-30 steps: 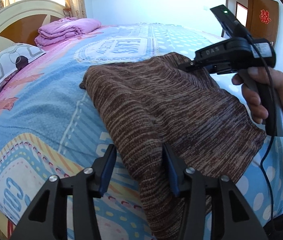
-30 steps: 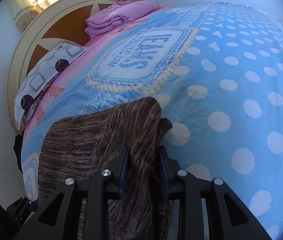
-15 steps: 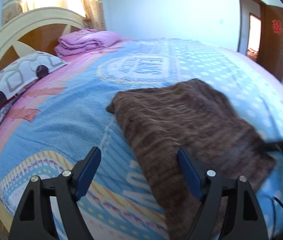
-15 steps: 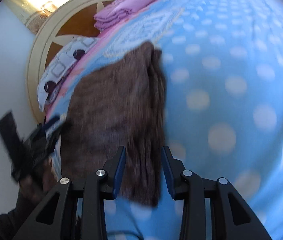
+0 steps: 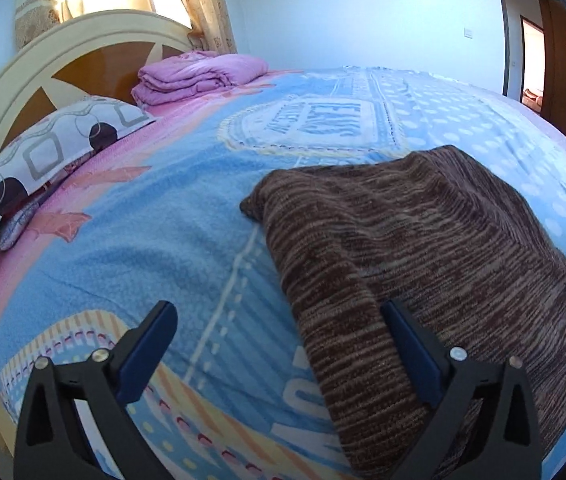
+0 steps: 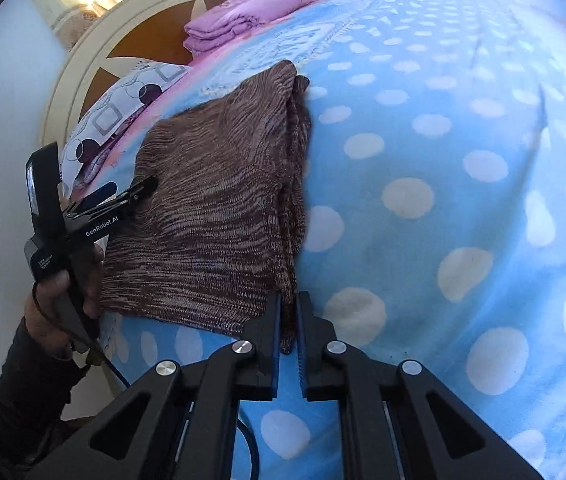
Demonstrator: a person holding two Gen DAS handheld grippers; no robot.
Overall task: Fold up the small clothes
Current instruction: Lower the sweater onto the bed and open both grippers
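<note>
- Brown knit garment point(image 5: 423, 240) lying partly folded on the blue dotted bedspread point(image 6: 463, 152), near the foot-side edge of the bed, well apart from the pillow point(image 5: 43, 160) and the folded pink blanket point(image 5: 199, 76) by the headboard.
- Right gripper point(image 6: 289, 320) clamped tight on the near corner of the layered edge; fabric pinched between the pads, so a secure hold, by the look of it.
- Left gripper point(image 5: 279, 344) spreading to full width, nothing pressed between its pads; garment's near edge lying just under and beside the right-hand finger point(image 5: 411, 344).
- Probable step: a fresh grab with the left on the opposite near corner, then a fold carried across.
- Worth doing: take all layers at that corner, not only the top one; close fully before lifting.
- Keep both corners level and the edge taut between them, to stop the knit sagging or skewing.
- Lift only enough to clear the bedspread; fleece likely to drag on the knit.
- Lay edge onto edge, then release.
</note>
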